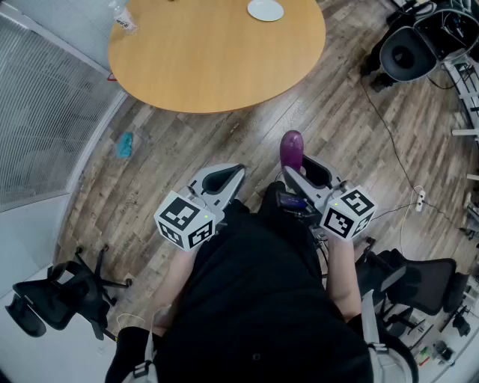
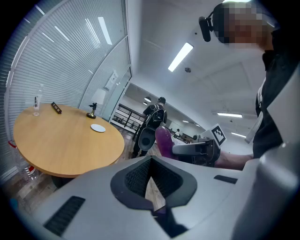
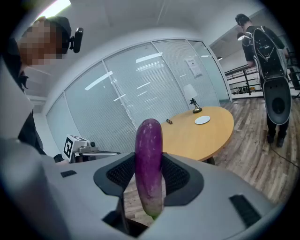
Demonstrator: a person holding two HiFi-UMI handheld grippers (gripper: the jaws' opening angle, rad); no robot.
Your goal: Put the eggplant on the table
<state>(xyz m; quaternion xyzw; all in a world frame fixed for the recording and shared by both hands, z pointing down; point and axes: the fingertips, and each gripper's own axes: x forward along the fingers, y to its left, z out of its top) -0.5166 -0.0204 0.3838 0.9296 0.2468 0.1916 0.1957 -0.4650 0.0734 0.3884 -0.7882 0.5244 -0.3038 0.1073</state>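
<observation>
As seen in the head view, the round wooden table [image 1: 217, 60] lies beyond open plank floor [image 1: 247, 142], and the right gripper [image 1: 301, 172] clamps the smooth purple eggplant [image 1: 291, 149]. Left gripper view: the left gripper [image 2: 151, 161] is empty, its jaw tips meeting. Right gripper view: ribbed pads [image 3: 176, 176] press the upright eggplant.

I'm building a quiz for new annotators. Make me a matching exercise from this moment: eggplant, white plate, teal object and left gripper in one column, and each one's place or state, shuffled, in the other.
Things:
1. eggplant
2. white plate
3. teal object
4. left gripper

Places or states:
A. on the wooden floor
B. nothing between its jaws
C. gripped in the jaws of the right gripper
D. on the round table

Pairs: 1-C, 2-D, 3-A, 4-B
</observation>
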